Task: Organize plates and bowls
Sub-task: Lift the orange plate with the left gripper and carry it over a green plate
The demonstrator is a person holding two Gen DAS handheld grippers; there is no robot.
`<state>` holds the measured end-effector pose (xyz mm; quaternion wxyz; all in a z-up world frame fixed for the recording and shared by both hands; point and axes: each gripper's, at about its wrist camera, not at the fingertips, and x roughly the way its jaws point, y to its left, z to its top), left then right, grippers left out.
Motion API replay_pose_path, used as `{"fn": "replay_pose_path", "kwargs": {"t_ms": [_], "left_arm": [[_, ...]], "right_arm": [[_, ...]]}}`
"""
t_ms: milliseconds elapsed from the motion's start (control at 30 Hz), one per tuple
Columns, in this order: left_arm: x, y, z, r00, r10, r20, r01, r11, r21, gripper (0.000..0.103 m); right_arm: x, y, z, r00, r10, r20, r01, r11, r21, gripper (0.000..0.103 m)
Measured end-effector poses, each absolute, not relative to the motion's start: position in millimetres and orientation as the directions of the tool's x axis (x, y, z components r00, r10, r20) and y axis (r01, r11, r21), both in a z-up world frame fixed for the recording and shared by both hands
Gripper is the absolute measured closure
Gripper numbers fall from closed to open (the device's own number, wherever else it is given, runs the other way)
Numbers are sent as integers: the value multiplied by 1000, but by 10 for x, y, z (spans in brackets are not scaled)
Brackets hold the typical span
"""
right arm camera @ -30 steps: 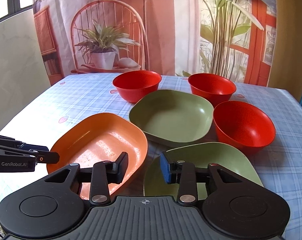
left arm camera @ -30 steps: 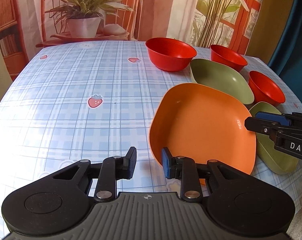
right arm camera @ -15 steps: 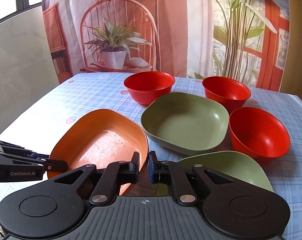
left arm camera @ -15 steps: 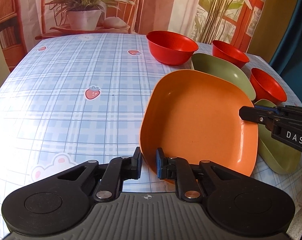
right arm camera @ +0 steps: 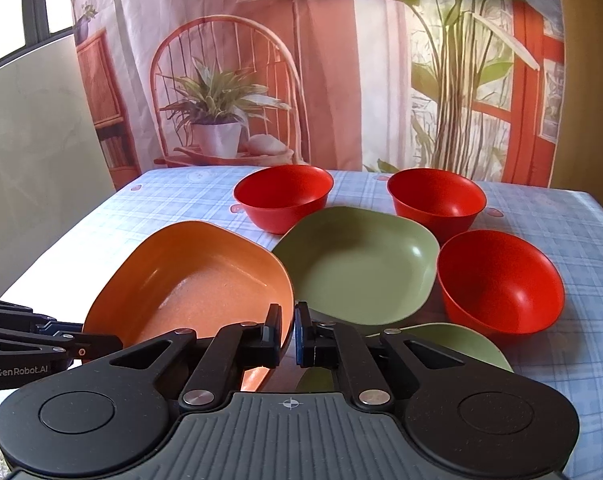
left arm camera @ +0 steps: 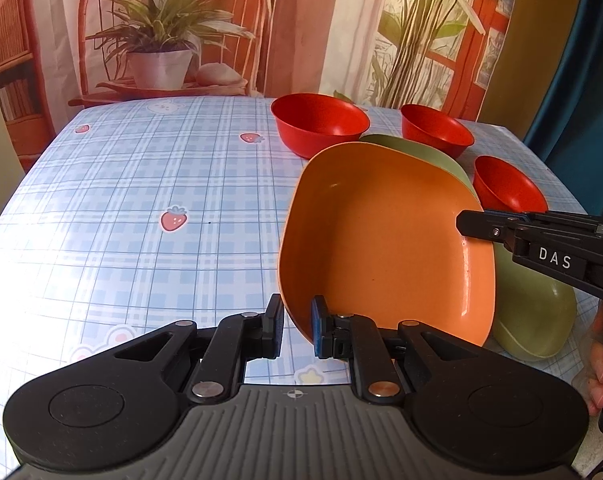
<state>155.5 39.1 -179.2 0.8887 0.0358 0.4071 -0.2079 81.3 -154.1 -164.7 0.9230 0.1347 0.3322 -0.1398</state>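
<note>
Now mid-lift: left gripper (left arm camera: 297, 326) and right gripper (right arm camera: 288, 334) each clamped on a rim of the orange plate (left arm camera: 385, 240), next calling for stacking onto the green plate (right arm camera: 357, 264) just ahead.

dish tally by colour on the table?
Red bowls: 3
Green plates: 2
Orange plate: 1
Total: 6
</note>
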Motion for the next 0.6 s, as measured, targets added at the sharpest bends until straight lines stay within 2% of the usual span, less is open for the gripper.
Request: {"fn": "replay_pose_path", "kwargs": {"t_ms": [600], "left_arm": [[1475,118,-1728,553,-404,-728,448,882,-148,84]], "right_arm": [[637,-1898,-1579,757,-195,-624,386,903,187,97]]}}
